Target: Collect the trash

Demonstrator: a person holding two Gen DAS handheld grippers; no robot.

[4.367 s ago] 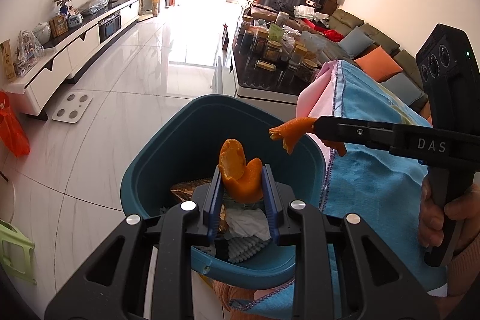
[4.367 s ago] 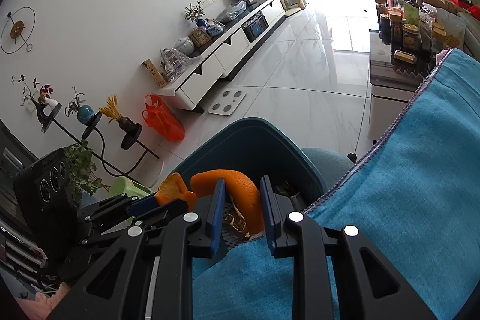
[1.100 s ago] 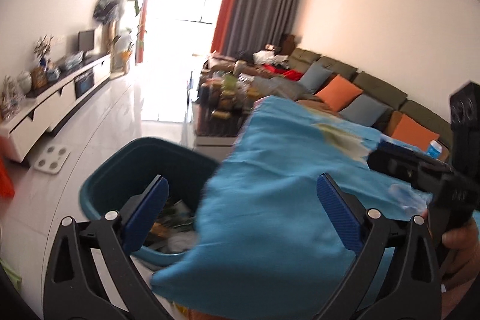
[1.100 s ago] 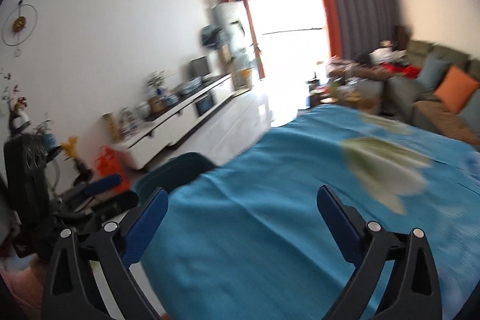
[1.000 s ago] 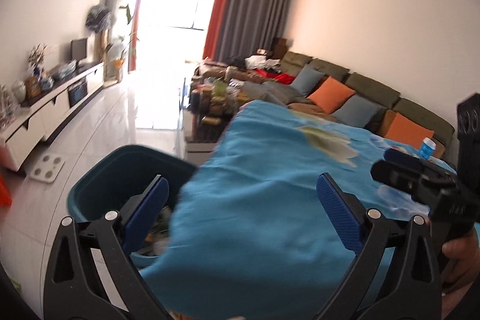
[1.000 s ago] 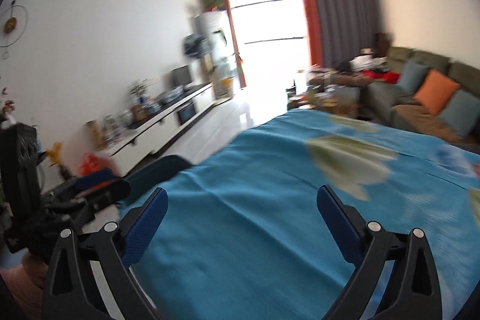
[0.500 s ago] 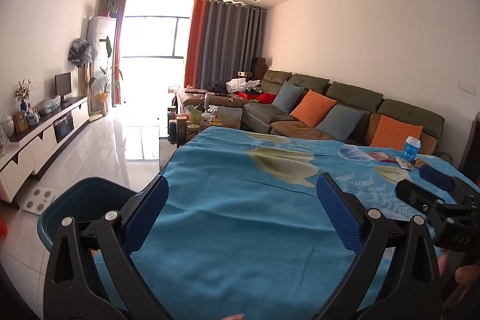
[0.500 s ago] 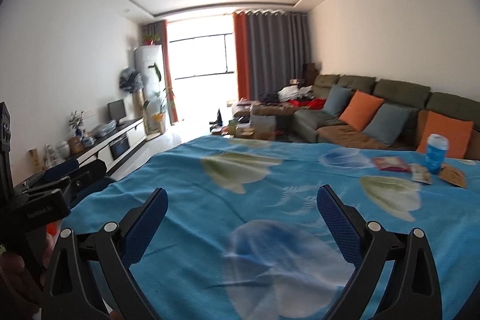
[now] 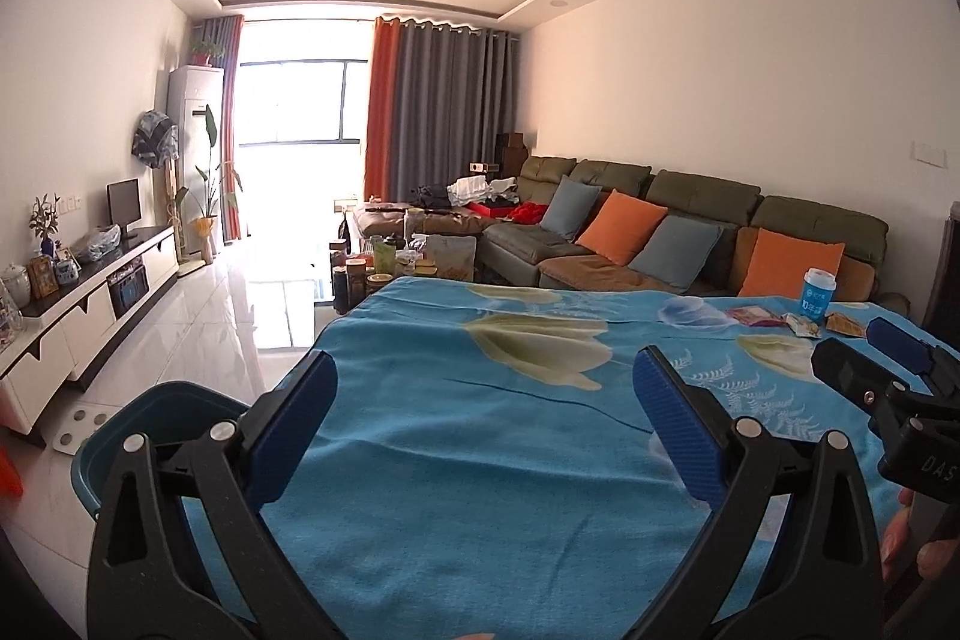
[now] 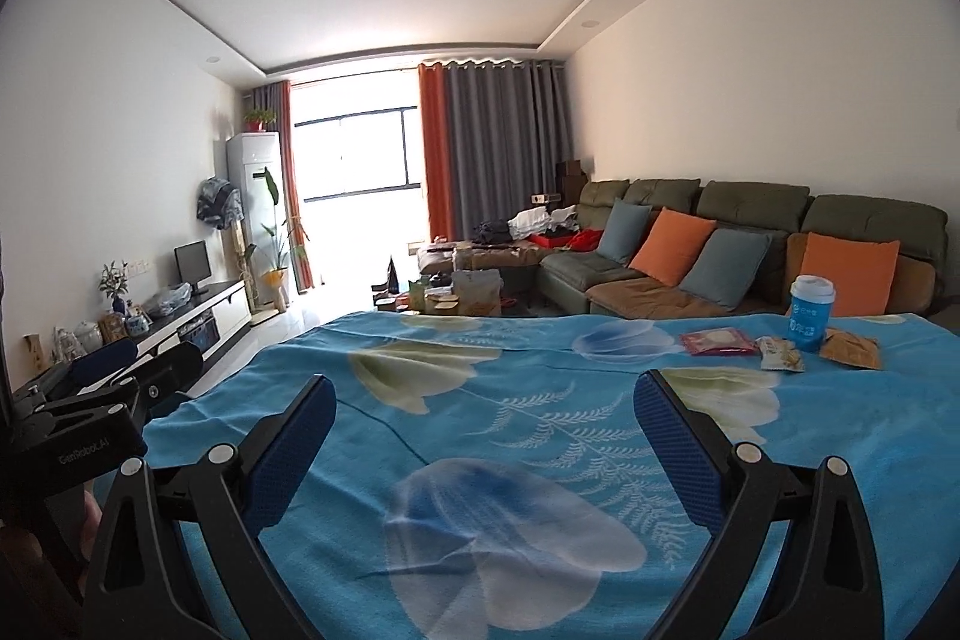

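Left wrist view, change: 4.4 s earlier each gripper pinched a piece of orange peel above the teal bin; now neither held anything, and both cameras had swung up from the bin to face across the table.
Left gripper: jaws spread wide, empty, above the near edge of the cloth.
Right gripper: jaws equally wide apart, empty, over the cloth's middle.
Bin: teal, on the floor just beside the table's left edge, only its rim showing; contents hidden.
Surface: table under a blue floral cloth, lying flat.
Trash left: three wrappers at the far right of the cloth, namely one red-and-white packet, one small pale wrapper and one brown packet; one blue paper cup stood upright among them.
Room: white tiled floor, long green sofa, white TV cabinet on the left wall, bright window behind.
Cushions: five in the right wrist view, three orange and two grey-blue.
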